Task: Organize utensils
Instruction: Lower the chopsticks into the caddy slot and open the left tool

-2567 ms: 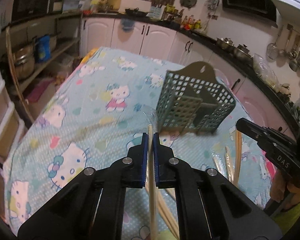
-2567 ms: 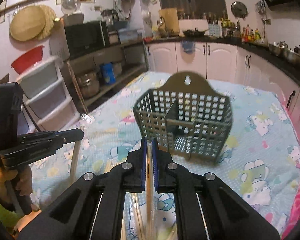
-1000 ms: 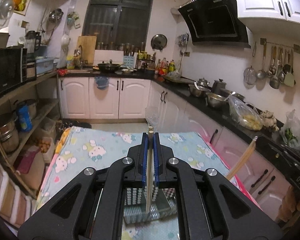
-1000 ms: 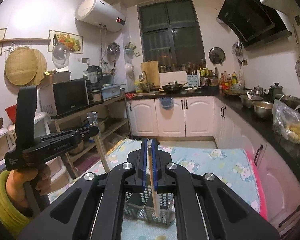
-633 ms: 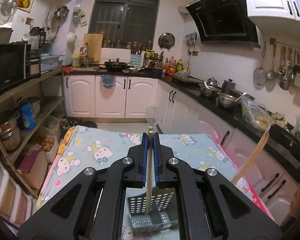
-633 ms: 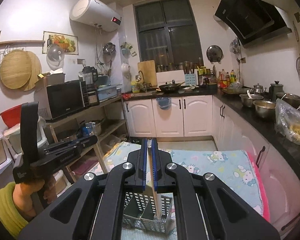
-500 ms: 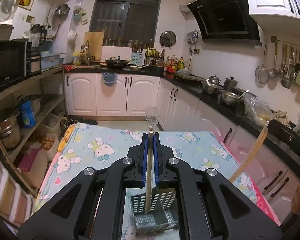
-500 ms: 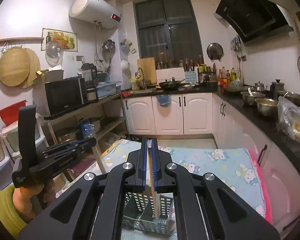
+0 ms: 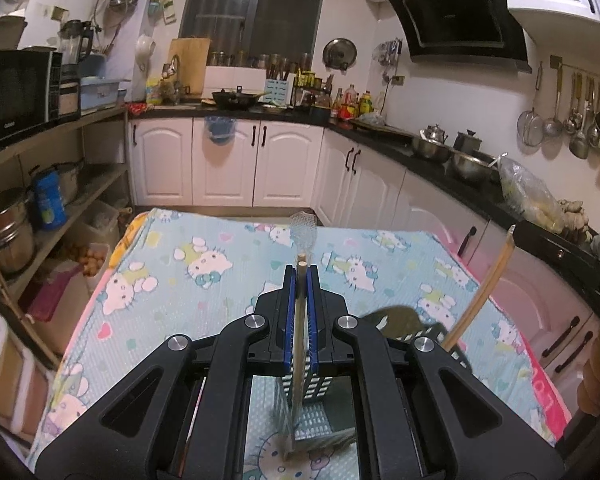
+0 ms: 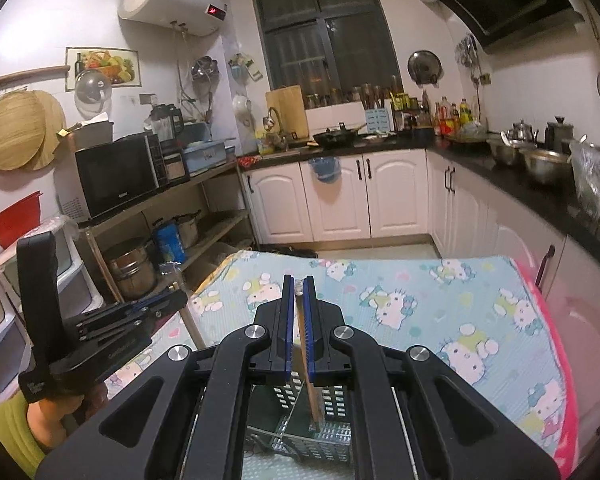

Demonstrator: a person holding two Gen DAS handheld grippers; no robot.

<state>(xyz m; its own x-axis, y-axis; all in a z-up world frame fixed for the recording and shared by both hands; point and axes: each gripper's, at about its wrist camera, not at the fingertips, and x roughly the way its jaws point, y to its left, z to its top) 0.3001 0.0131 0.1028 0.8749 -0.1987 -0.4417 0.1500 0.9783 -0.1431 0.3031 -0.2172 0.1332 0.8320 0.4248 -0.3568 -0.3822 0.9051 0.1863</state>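
Note:
My left gripper (image 9: pixel 300 276) is shut on an upright wooden chopstick (image 9: pixel 298 344) in a clear wrapper; its lower end hangs over the grey perforated utensil basket (image 9: pixel 312 396) below the jaws. My right gripper (image 10: pixel 298 286) is shut on another wooden chopstick (image 10: pixel 310 376); its lower end reaches down into the same basket (image 10: pixel 332 436). The right gripper's chopstick also shows slanting at the right of the left wrist view (image 9: pixel 480 292). The left gripper also shows at the left of the right wrist view (image 10: pixel 112 320).
The basket stands on a table with a blue Hello Kitty cloth (image 9: pixel 204 264). White cabinets (image 9: pixel 228 160) and a dark counter with pots (image 9: pixel 452 152) run behind and to the right. Open shelves with pots (image 10: pixel 140 264) stand left.
Both grippers have tilted down and moved lower over the basket with their chopsticks. More of the table shows, and the basket has slid under the jaws.

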